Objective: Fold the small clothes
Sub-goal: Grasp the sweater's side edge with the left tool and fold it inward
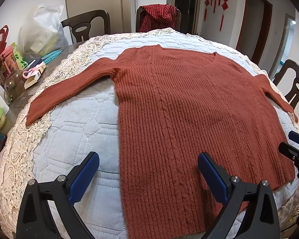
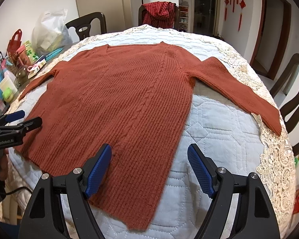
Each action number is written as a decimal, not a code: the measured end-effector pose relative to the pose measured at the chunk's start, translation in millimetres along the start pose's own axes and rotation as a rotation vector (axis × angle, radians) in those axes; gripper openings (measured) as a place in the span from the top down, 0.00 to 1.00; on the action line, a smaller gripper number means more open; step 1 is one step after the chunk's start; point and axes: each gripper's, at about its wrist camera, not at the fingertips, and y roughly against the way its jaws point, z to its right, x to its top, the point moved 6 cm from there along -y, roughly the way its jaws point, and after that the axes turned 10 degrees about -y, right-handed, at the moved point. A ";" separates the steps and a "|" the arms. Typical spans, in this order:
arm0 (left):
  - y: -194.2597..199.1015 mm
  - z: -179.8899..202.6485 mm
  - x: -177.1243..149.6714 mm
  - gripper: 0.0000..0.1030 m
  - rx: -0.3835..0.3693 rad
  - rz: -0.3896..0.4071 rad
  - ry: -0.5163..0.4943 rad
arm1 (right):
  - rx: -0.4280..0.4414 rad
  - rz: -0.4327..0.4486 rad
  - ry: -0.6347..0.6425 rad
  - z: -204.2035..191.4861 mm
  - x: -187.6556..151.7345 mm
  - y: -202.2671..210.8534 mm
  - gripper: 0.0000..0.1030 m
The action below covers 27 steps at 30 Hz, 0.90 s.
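We see the rust-red knit sweater (image 1: 179, 103) spread flat, V-neck away from us, at the middle of the quilted pad (image 1: 79, 131) that covers the table, both sleeves stretched outward toward 9 and 3 o'clock. Our left gripper (image 1: 148, 176) hovers at 6 o'clock above the hem, its blue pads (image 1: 85, 177) spread wide with nothing between them. Our right gripper (image 2: 149, 168) hangs likewise over the other hem corner, jaws apart and empty. A lace cloth (image 2: 275, 159) edges the pad; a checked garment (image 1: 159, 17) drapes a chair at 12 o'clock.
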 end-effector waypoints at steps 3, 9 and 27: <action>-2.3 -5.4 3.6 0.03 -0.002 0.005 0.009 | 0.009 0.003 0.004 -3.6 3.6 -1.4 0.24; -7.8 -34.0 11.6 0.06 0.008 0.014 0.065 | 0.031 0.003 0.021 -15.1 11.9 -6.5 0.24; -37.0 -181.7 1.3 0.24 -0.020 0.079 0.572 | 0.070 -0.029 0.033 -36.4 24.0 -27.1 0.24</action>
